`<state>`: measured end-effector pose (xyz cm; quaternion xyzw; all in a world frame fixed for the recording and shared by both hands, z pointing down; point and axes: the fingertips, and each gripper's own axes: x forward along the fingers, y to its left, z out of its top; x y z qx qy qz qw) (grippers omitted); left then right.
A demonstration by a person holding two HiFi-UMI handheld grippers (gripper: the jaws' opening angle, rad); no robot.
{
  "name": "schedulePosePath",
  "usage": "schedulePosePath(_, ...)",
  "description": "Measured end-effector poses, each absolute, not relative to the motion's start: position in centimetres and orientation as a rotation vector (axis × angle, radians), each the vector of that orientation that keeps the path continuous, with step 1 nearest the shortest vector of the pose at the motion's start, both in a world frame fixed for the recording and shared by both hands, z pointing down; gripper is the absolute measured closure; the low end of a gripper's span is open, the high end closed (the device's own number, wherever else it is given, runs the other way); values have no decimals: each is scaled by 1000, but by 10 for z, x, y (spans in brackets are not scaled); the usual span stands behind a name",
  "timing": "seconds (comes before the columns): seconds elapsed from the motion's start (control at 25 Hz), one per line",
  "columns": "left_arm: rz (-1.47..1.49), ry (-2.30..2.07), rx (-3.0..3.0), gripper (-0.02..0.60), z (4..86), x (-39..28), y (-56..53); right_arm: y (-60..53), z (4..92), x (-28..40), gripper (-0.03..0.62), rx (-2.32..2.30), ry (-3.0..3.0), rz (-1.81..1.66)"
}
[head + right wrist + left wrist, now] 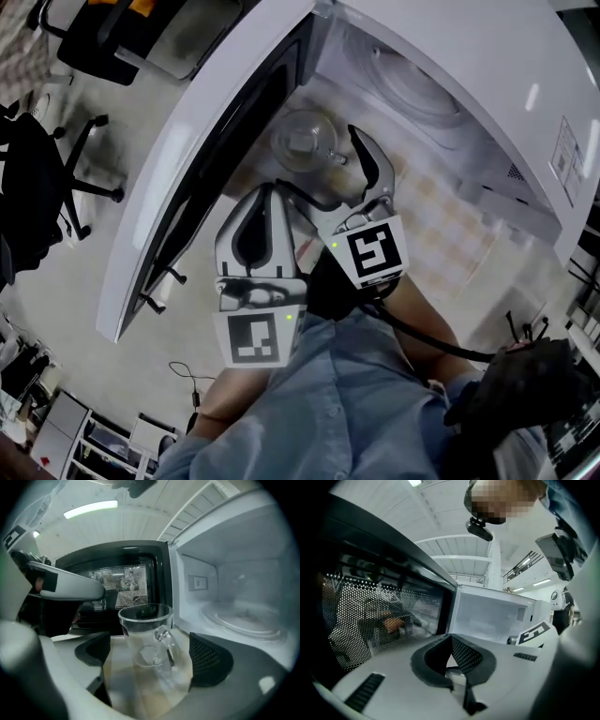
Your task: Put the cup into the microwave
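Note:
A clear glass cup with a handle stands upright on the checked tabletop, just in front of the white microwave's cavity. The microwave door hangs wide open to the left. My right gripper is open, its black pads on either side of the cup and apart from the glass. From above, the cup sits just past the right gripper. My left gripper is shut with nothing in it, beside the door.
A glass turntable lies inside the cavity. Black office chairs stand on the floor to the left. The left gripper's body crosses the right gripper view at left. A dark cable trails by my blue sleeve.

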<state>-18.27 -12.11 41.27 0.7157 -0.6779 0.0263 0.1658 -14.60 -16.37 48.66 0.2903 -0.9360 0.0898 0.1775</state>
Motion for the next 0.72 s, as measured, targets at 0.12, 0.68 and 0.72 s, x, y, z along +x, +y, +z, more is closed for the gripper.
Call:
schedulePosePath(0.12,79,-1920,2026,575,417,-187,-127,-172,491,-156,103,810,-2638,244)
schedulePosePath(0.68,93,-1894,2008,575,426,-201,-140,-190,495,-175,125,799,-2647,239)
schedulePosePath(0.72,92,-1894,2007,575,426,-202,-140,-189,494,-175,140,788,-2651,217)
